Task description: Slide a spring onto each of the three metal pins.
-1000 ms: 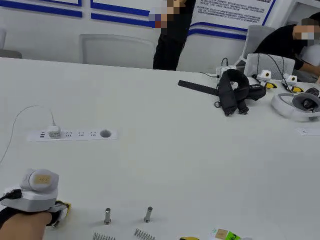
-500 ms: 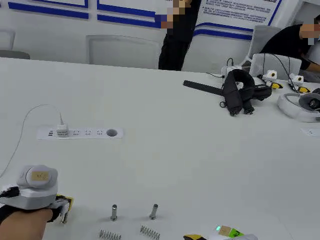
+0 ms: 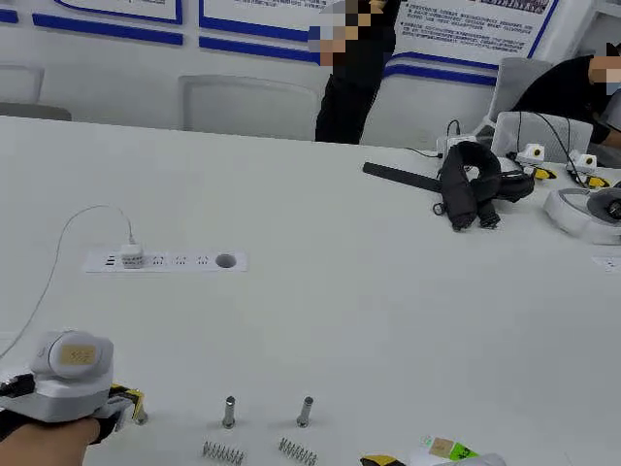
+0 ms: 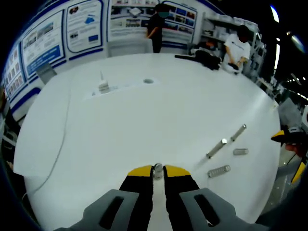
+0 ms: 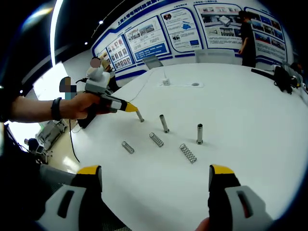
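Pin [image 5: 139, 115] nipped in L gripper [image 4: 158, 173]; R gripper [image 5: 153, 171] wide open, empty; hold pin steady, feed spring [image 5: 127, 147] on coaxially

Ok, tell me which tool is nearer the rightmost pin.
Right. The right tool hangs open just short of that pin, a spring between; the left tool is shut on the leftmost pin, two pins away.

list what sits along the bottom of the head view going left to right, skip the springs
left gripper shut on a pin → second pin, standing → third pin, standing → right gripper
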`<state>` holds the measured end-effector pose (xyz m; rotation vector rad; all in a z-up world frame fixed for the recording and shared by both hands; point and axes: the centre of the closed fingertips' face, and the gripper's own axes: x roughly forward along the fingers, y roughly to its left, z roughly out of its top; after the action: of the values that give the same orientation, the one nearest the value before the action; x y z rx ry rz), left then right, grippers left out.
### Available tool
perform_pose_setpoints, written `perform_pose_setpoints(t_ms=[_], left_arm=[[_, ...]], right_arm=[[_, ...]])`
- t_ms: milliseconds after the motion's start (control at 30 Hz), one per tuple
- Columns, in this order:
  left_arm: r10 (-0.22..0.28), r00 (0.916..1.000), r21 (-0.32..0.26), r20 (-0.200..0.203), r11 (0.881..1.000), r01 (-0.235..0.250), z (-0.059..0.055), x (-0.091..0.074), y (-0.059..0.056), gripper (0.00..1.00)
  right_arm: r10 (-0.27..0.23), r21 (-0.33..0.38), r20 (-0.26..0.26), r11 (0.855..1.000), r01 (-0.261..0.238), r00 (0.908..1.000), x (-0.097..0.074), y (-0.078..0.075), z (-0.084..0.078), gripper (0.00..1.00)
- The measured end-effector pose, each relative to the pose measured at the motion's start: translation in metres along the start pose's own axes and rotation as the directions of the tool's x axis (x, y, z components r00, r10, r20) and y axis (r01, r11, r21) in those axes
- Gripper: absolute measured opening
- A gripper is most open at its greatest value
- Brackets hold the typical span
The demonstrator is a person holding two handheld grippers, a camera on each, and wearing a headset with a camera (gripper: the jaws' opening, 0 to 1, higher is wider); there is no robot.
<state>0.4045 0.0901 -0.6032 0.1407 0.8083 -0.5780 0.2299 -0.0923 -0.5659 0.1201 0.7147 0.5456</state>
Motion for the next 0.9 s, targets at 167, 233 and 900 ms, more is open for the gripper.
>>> perform_pose_setpoints(t_ms=[167, 233, 900], left_arm=[[0.003, 1.0000, 0.022, 0.000, 1.000, -0.003, -0.003, -0.002, 0.000, 0.07], [0.006, 1.0000, 0.028, -0.002, 1.000, -0.006, -0.005, -0.003, 0.000, 0.07], [0.005, 1.0000, 0.052, -0.006, 0.999, -0.005, -0.012, -0.005, -0.005, 0.07]], right_arm=[[0.001, -0.003, -0.001, 1.000, -0.001, 1.0000, 0.000, 0.000, -0.001, 0.93], [0.002, -0.005, -0.001, 1.000, -0.002, 1.0000, -0.001, 0.001, -0.001, 0.93], [0.009, -0.005, -0.001, 1.000, -0.009, 1.0000, 0.001, 0.002, -0.001, 0.93]])
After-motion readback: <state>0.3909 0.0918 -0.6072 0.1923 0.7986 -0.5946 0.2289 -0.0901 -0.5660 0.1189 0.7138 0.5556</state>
